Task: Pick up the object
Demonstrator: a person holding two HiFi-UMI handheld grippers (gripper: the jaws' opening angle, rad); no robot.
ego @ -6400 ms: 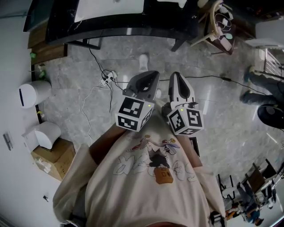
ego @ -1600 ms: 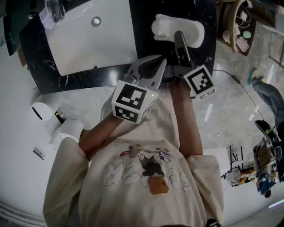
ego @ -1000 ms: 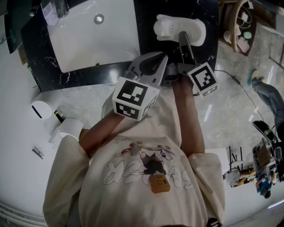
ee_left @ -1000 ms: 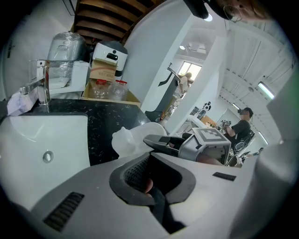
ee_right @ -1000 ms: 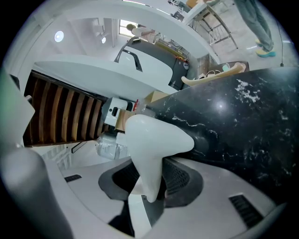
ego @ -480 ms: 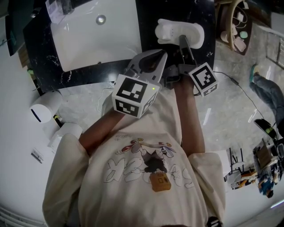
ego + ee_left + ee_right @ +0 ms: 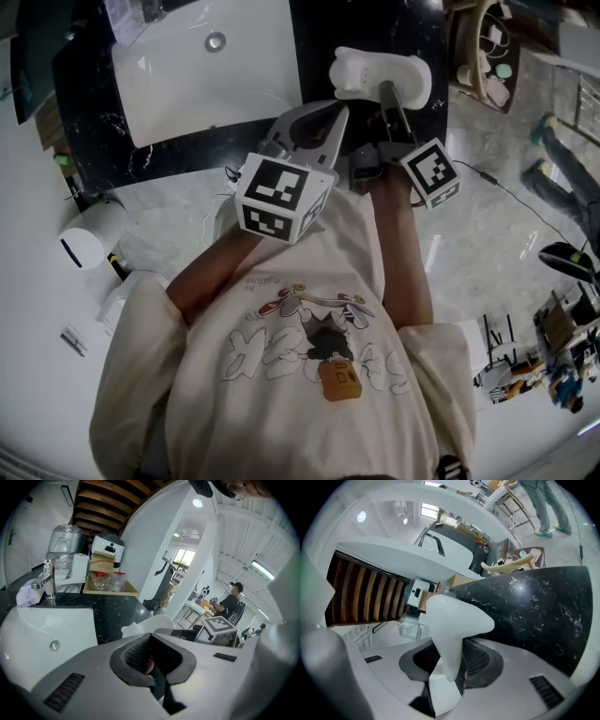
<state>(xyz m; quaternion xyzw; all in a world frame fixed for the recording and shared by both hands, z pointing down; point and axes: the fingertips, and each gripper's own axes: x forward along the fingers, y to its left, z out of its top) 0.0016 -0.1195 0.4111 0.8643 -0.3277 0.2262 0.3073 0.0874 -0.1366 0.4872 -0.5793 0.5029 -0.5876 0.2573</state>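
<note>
A white moulded plastic object [image 7: 361, 67] lies on the black marble counter [image 7: 319, 47], right of the sink. My right gripper [image 7: 384, 91] reaches over the counter's edge onto it. In the right gripper view the object [image 7: 454, 620] stands between the ribbed pads [image 7: 476, 660], which press on its narrow lower part. My left gripper [image 7: 337, 111] hovers just left of the right one at the counter's front edge. In the left gripper view its jaws [image 7: 152, 660] are shut with nothing in them, and the white object [image 7: 150, 623] shows beyond them.
A white sink basin [image 7: 206, 66] takes up the counter's left half, with a tap [image 7: 47, 576]. Boxes and bottles [image 7: 105, 571] stand at the counter's back. A white bin [image 7: 89, 234] sits on the floor at the left, a wicker chair [image 7: 478, 56] at the right. A person [image 7: 229, 604] is behind.
Several seconds ago both grippers hung over bare floor; now they are at the counter. Over the last second the right gripper has stayed on the white object, and the view has shifted slightly.
</note>
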